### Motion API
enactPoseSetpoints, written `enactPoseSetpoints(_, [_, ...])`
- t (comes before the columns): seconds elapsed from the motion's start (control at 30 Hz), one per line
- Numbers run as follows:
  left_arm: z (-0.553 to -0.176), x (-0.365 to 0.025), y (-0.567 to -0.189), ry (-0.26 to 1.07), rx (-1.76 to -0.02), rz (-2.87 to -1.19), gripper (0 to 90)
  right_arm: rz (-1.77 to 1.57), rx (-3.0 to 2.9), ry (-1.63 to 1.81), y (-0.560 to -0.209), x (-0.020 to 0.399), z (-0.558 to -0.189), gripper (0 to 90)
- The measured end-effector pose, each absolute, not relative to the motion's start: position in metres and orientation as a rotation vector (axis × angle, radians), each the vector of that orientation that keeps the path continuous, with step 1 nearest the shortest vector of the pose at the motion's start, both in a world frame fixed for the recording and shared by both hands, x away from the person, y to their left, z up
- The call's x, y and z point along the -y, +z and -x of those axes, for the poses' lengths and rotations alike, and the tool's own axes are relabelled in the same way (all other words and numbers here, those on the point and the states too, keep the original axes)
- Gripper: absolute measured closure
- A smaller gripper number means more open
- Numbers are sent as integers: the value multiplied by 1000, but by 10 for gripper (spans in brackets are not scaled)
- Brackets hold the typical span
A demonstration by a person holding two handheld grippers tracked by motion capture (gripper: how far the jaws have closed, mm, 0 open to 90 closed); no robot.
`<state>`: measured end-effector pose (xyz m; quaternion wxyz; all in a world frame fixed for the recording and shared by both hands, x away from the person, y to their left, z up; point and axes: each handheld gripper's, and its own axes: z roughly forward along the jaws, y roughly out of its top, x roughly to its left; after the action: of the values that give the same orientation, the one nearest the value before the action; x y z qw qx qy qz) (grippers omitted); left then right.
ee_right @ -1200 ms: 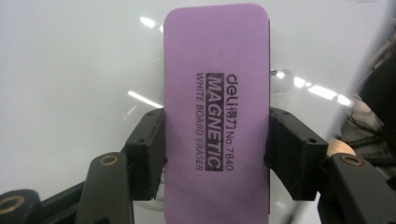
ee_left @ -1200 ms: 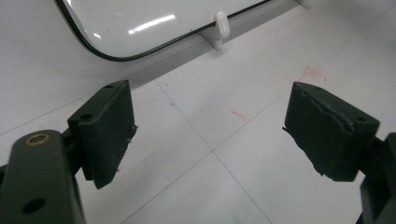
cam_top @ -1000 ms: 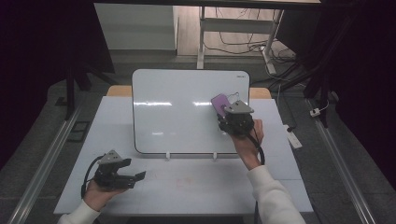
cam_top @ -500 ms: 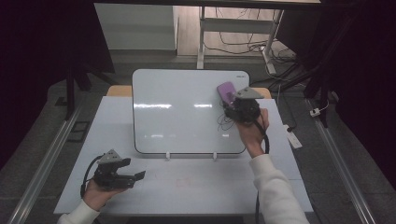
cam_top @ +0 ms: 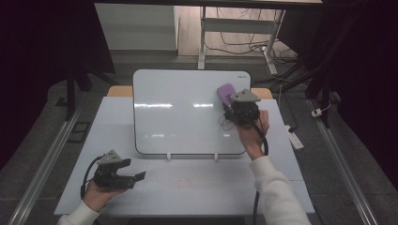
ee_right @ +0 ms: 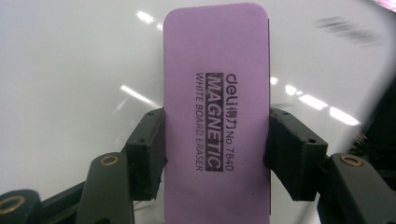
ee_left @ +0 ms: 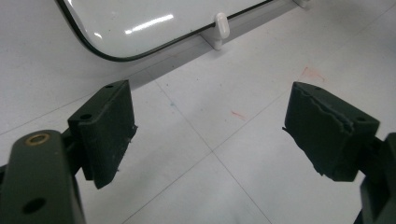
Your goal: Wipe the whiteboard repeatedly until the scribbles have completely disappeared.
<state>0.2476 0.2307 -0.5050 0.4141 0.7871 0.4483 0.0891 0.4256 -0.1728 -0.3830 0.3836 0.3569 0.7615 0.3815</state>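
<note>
Right gripper (cam_top: 234, 101) clamped on the purple eraser (ee_right: 217, 112) at the whiteboard (cam_top: 178, 112) upper right, probably near faint marks there: keep it flat, even pressure, overlapping strokes; left gripper (ee_left: 210, 140) idle, jaws apart, over table (cam_top: 197, 187).

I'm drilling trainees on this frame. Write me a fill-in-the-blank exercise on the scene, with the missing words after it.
1. The right gripper is shut on a ____ eraser.
2. The eraser is held over the ____.
3. The fingers of the left gripper are ____, with nothing between them.
4. The largest word printed on the eraser is ____.

Missing words: purple; whiteboard; open; MAGNETIC
</note>
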Motion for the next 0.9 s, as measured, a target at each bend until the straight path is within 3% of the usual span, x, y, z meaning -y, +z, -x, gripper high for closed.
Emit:
enactPoseSetpoints(0.23, [-248, -232, -505, 228, -1129, -1976, 170, -940, -1923, 1008, -378, 177, -432, 414])
enactPoseSetpoints(0.47, [-247, -231, -505, 229, -1129, -1976, 170, -767, -2054, 960, -410, 145, -403, 414])
enactPoseSetpoints(0.63, [-247, -231, -505, 229, -1130, -1977, 170, -721, -2078, 929, -426, 147, -389, 414])
enactPoseSetpoints(0.9, [-248, -232, -505, 231, -1130, -1978, 171, -862, -1967, 961, -398, 179, -416, 414])
